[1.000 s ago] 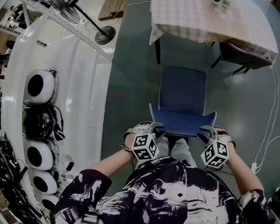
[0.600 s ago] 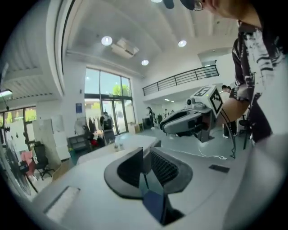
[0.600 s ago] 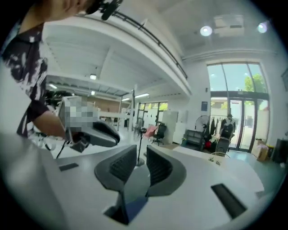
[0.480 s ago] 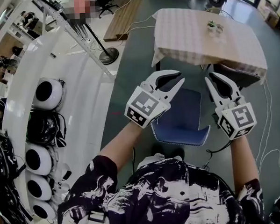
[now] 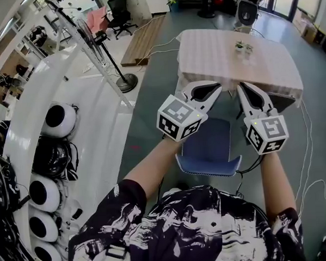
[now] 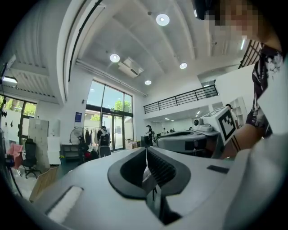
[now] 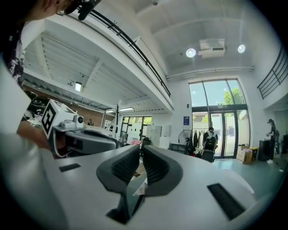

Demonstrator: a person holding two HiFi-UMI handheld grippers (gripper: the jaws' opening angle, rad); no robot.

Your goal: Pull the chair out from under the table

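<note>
The blue chair (image 5: 210, 144) stands on the floor in front of the table (image 5: 224, 58), its seat out from under the checked cloth and its backrest nearest me. Both grippers are held high above it, pointing level toward the table. The left gripper (image 5: 217, 89) (image 6: 146, 150) has its jaws closing to a touch with nothing between them. The right gripper (image 5: 242, 88) (image 7: 140, 150) is closing the same way, also with nothing in it. Neither touches the chair. Each gripper view looks across the hall, not at the chair.
A small plant (image 5: 241, 46) stands on the table. A second dark chair (image 5: 284, 100) sits under the table's right side. A floor fan's base (image 5: 126, 83) and a white curved counter (image 5: 93, 142) lie to the left. A cable (image 5: 306, 147) runs along the floor at right.
Both grippers left the top corners of the chair's backrest, rose well above it and swung from pointing down to level. Their jaws drew together.
</note>
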